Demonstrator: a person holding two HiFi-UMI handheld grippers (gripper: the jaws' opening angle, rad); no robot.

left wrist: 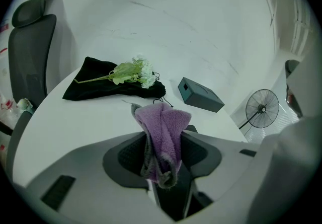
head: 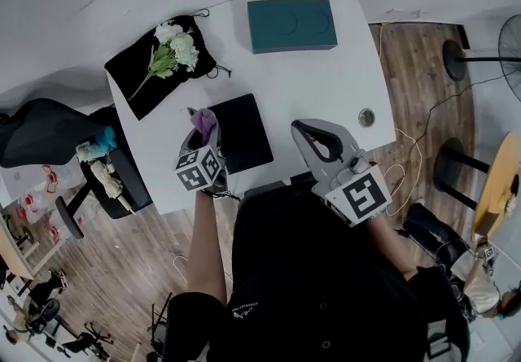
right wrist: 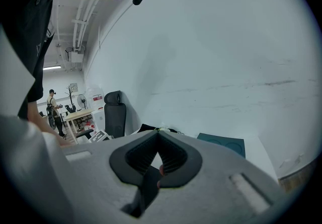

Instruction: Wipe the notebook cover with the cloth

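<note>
Purple cloth [left wrist: 163, 132]: pinched tight in the left hand-held gripper [head: 201, 126], with a tuft poking out past the jaws.
Notebook [head: 241, 132]: black, lying flat on the white worktop [head: 317, 76], just right of that cloth, which sits at its left edge.
Long axis: runs away from the person, slightly slanted.
Right hand-held gripper [head: 303, 128]: jaws together, nothing in them, off the notebook's right side.
Nearer: the left, I'd judge; a short move rightward should put the cloth on the cover.

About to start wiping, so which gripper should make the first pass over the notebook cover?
Left. The left gripper is shut on the purple cloth, at the black notebook's left edge; the right gripper is shut and empty.
</note>
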